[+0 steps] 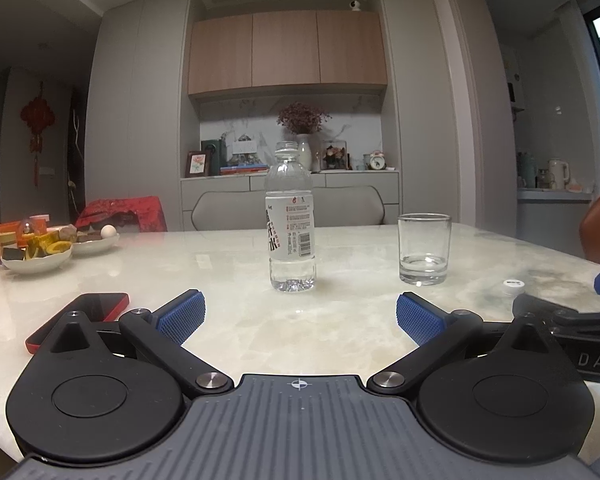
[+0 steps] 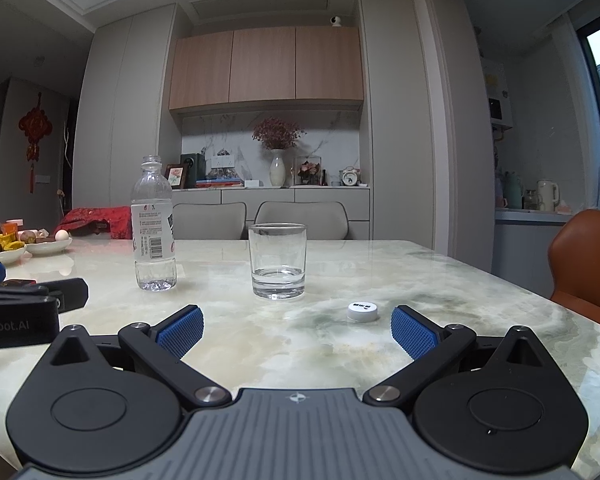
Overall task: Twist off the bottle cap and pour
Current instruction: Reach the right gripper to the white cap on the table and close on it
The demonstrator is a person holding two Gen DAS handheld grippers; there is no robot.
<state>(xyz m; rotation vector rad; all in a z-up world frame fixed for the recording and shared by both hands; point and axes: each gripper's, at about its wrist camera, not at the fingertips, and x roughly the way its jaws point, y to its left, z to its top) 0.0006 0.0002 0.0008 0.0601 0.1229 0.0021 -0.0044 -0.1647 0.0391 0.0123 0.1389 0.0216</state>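
A clear plastic bottle (image 1: 291,220) with a white label stands upright and uncapped on the marble table, straight ahead of my left gripper (image 1: 300,316), which is open and empty. To its right stands a clear glass (image 1: 423,248) holding a little water at the bottom. In the right wrist view the bottle (image 2: 154,228) is at the left, the glass (image 2: 278,260) in the middle, and the white cap (image 2: 363,311) lies flat on the table just ahead of my open, empty right gripper (image 2: 298,330). The cap (image 1: 513,287) also shows at the right of the left wrist view.
A red phone (image 1: 80,320) lies near my left finger. White bowls of snacks (image 1: 40,256) and a red cloth (image 1: 120,212) sit at the far left. Grey chairs stand behind the table (image 2: 439,280), an orange chair (image 2: 587,256) at the right.
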